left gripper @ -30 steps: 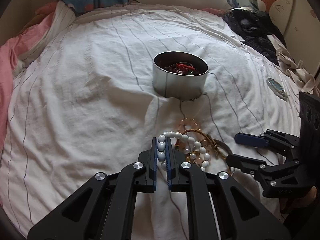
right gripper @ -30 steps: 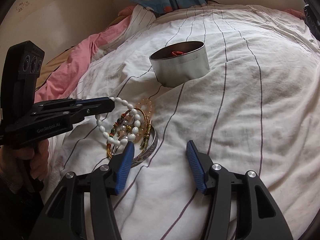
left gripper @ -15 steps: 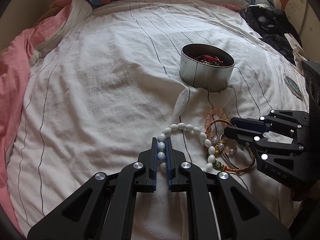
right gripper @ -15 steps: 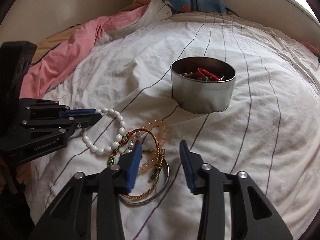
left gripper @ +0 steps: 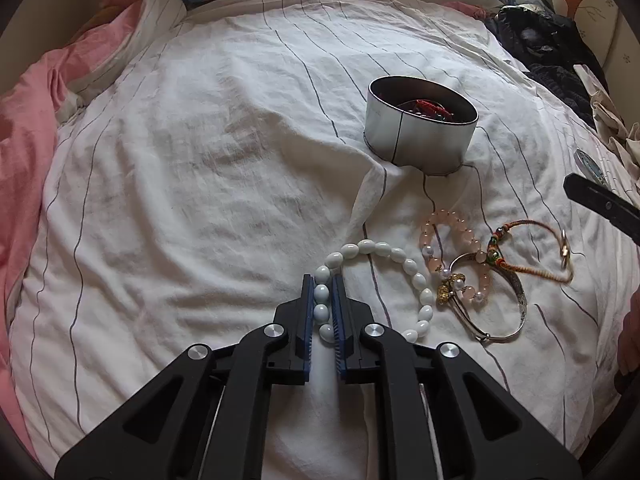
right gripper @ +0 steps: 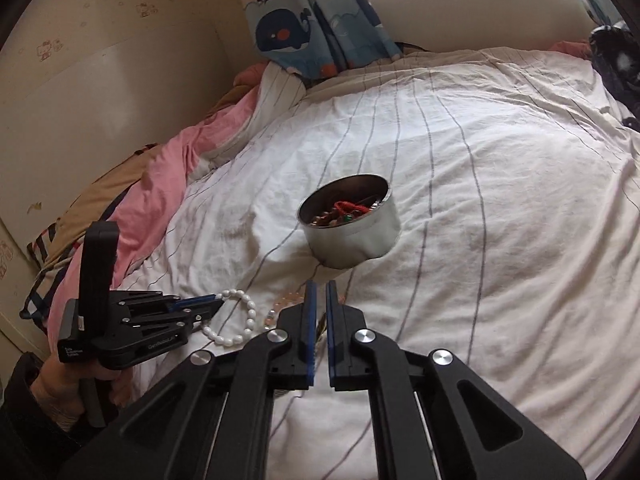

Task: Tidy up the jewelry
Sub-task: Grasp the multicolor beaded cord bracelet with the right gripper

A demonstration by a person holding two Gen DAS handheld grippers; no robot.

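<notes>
Left tongs [left gripper: 322, 304] grip a white oval-bead bracelet [left gripper: 376, 280] lying on the striped white bedsheet [left gripper: 200, 160]; right tongs [right gripper: 319, 320], just closed, seem empty; lift gently toward the round silver tin [left gripper: 420, 136] at one o'clock, avoiding neighbouring bracelets.

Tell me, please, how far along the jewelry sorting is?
Some pieces, a red cord among them, already lie in the tin. The left gripper is shut on the white bead bracelet. The right gripper is shut with nothing visible between its fingers. The pink bead bracelet, silver bangle and braided cord bracelet remain on the sheet.
</notes>
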